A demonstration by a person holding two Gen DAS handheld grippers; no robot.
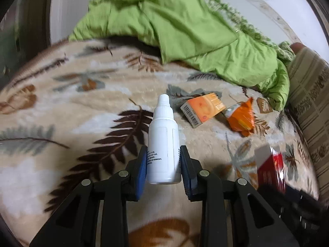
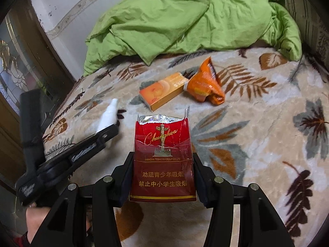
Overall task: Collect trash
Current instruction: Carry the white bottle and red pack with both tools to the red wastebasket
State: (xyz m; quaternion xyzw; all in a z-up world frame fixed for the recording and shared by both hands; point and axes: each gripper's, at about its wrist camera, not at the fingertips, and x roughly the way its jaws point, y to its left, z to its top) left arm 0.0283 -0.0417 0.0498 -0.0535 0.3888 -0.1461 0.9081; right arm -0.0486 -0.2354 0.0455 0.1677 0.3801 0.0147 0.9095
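Above a bed spread with a leaf-patterned blanket (image 1: 61, 107), the left gripper (image 1: 163, 160) holds a white dropper bottle (image 1: 163, 144) clear of the fabric, its jaws closed on the bottle's lower body and the capped nozzle pointing away from the camera. The blue pads (image 1: 144, 164) press against both sides of the bottle. To its right, the right gripper (image 2: 162, 173) has its jaws clamped on the two edges of a red cigarette pack (image 2: 163, 160), held upright with its torn silver foil at the top. In the right wrist view the left gripper and its bottle show at the left, near the pack but apart from it.

Two more pieces of trash lie on the blanket beyond both grippers: an orange carton (image 2: 162, 90) lying flat, and just beside its far end a crumpled orange wrapper (image 2: 205, 84), the two touching or nearly so. A rumpled green quilt (image 2: 185, 20) is heaped along the far side of the bed, against a white wall (image 2: 61, 4). A striped cushion (image 1: 310, 94) stands at the right edge in the left wrist view.
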